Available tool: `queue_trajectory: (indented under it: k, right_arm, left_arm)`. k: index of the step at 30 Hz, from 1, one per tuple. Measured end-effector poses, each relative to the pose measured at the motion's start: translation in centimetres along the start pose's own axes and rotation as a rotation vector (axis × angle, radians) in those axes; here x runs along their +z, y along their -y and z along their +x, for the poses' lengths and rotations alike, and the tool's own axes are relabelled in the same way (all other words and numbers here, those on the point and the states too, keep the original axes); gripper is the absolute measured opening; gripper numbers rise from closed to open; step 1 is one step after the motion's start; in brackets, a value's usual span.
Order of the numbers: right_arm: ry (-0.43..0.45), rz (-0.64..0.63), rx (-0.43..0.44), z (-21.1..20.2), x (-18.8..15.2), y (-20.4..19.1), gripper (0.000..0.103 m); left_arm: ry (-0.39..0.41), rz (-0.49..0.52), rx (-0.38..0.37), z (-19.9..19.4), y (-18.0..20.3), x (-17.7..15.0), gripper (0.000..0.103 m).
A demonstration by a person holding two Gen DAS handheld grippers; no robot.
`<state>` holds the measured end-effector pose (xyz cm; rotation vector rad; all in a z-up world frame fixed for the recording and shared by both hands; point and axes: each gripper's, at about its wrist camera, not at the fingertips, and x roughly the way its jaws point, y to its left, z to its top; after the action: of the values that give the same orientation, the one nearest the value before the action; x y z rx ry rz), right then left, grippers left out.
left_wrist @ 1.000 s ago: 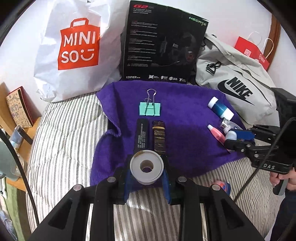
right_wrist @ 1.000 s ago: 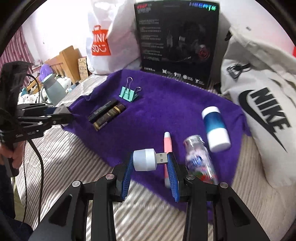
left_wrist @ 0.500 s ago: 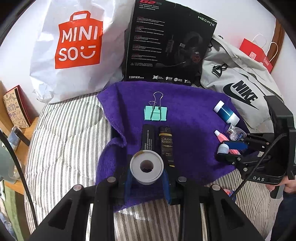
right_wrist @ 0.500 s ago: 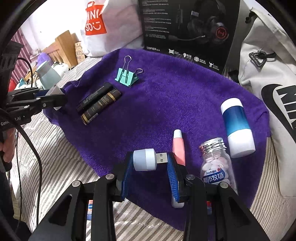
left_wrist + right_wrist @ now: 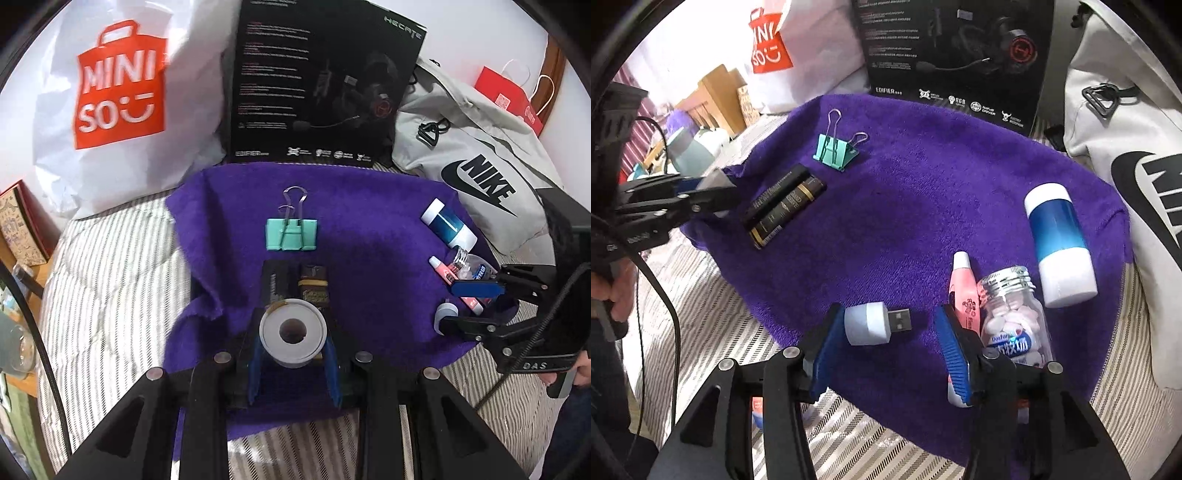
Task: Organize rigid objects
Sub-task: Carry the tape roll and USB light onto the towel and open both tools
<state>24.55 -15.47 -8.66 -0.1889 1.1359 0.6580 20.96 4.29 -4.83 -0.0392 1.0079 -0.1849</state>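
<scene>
On purple towel (image 5: 923,206), laid over striped bedding (image 5: 110,288): all task items. Left wrist view: left gripper (image 5: 293,363) pinches white tape roll (image 5: 293,332) betw. its blue pads, roll held above towel's near edge, just in front of two dark tubes (image 5: 295,284); teal binder clip (image 5: 291,234) lies beyond them. Right gripper (image 5: 469,302) seen side-on at towel's right edge; spread hard to judge from here. Right wrist view resolves it: right gripper (image 5: 890,350) stands wide apart, USB night-light (image 5: 875,323) lying on towel betw. pads, its white cap touching left pad, plug end clear of right pad. Also only legible here: pink tube (image 5: 964,291), pill bottle (image 5: 1012,325) w/ label, blue-and-white bottle (image 5: 1058,240), close together at right. Background, both views: Miniso bag (image 5: 110,96), headset box (image 5: 317,85), Nike bag (image 5: 476,162).
</scene>
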Motion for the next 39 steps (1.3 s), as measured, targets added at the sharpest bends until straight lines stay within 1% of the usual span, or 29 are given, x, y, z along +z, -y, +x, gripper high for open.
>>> queue_trajectory:
  k: [7, 9, 15, 18, 22, 30, 32, 33, 34, 35, 37, 39]
  right_arm:
    - [0.051, 0.017, -0.026, -2.5, -0.8, 0.2, 0.052]
    - [0.069, 0.021, -0.030, -3.4, -1.1, 0.3, 0.053]
    - [0.125, 0.060, -0.045, -6.2, -3.4, 0.6, 0.058]
    - [0.124, 0.083, -0.052, -6.8, -4.8, 1.0, 0.058]
    - [0.115, 0.128, -0.048, -7.2, -6.9, 1.6, 0.058]
    - [0.094, 0.152, -0.043, -7.3, -9.9, 1.9, 0.058]
    - [0.095, 0.160, -0.034, -7.3, -10.2, 2.1, 0.058]
    - [0.097, 0.164, -0.033, -7.3, -10.4, 2.1, 0.058]
    - [0.098, 0.164, -0.029, -7.4, -10.6, 2.0, 0.058]
    - [0.099, 0.164, -0.028, -7.4, -10.6, 2.0, 0.058]
    - [0.101, 0.163, -0.030, -7.6, -10.8, 1.9, 0.058]
    - [0.110, 0.161, -0.032, -8.0, -11.2, 1.9, 0.060]
  left_arm:
    - [-0.006, 0.026, -0.021, 1.9, 1.9, 1.5, 0.027]
    - [-0.010, 0.035, -0.031, 2.6, 2.4, 2.1, 0.027]
    - [-0.017, 0.063, -0.046, 4.6, 4.2, 3.7, 0.027]
    - [-0.030, 0.071, -0.052, 5.8, 4.9, 4.3, 0.027]
    - [-0.055, 0.078, -0.035, 7.4, 5.5, 4.5, 0.027]
    - [-0.054, 0.130, 0.008, 7.7, 6.6, 4.4, 0.027]
    - [-0.055, 0.133, 0.000, 7.5, 6.8, 4.2, 0.037]
    - [-0.055, 0.135, -0.004, 7.5, 6.9, 4.1, 0.040]
    - [-0.058, 0.137, -0.002, 7.4, 7.0, 3.9, 0.045]
    - [-0.062, 0.139, 0.002, 7.3, 7.1, 3.8, 0.048]
    - [-0.072, 0.140, 0.010, 6.8, 7.3, 3.4, 0.048]
    - [-0.062, 0.131, 0.008, 5.6, 7.3, 3.0, 0.048]
